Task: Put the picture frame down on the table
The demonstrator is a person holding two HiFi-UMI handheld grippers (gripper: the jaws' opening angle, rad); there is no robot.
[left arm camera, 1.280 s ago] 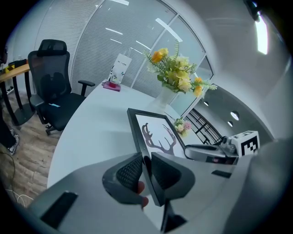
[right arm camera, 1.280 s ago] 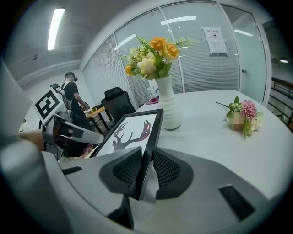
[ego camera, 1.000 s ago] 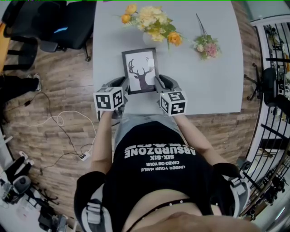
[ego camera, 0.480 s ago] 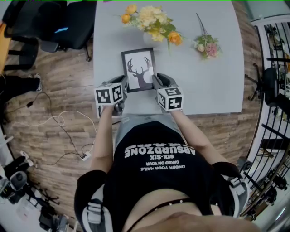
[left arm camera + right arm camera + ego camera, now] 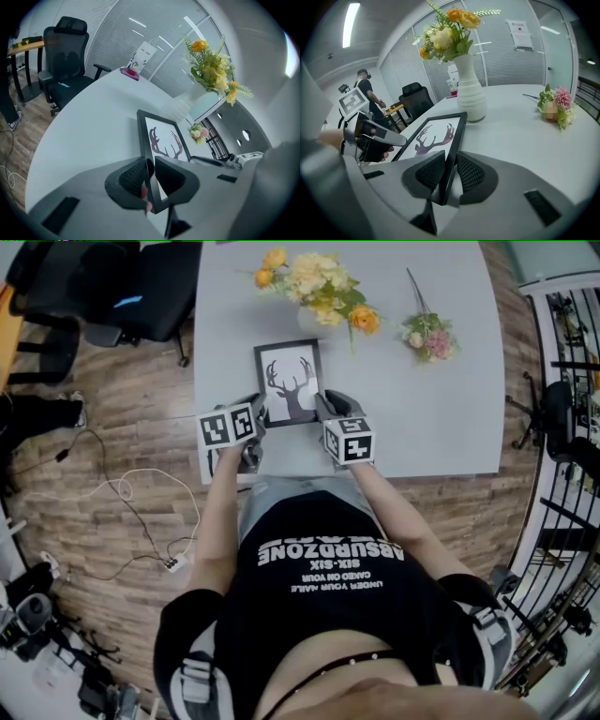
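A black picture frame (image 5: 290,381) with a deer-antler print is held over the near part of the grey table (image 5: 441,409). My left gripper (image 5: 255,418) is shut on the frame's left edge (image 5: 149,159); the frame's picture (image 5: 164,140) faces up and to the right there. My right gripper (image 5: 323,413) is shut on the frame's right edge (image 5: 452,154), with the print (image 5: 433,136) showing to the left of it. The frame looks tilted, its far end higher; whether its lower edge touches the table is hidden by the grippers.
A white vase of yellow and orange flowers (image 5: 314,287) stands just beyond the frame, also in the right gripper view (image 5: 468,93). A small pink bouquet (image 5: 427,334) lies at the right. A black office chair (image 5: 122,292) stands left of the table. Cables lie on the wooden floor.
Both grippers and the frame have moved slightly away from me, toward the vase, and the frame shows shorter in the head view.
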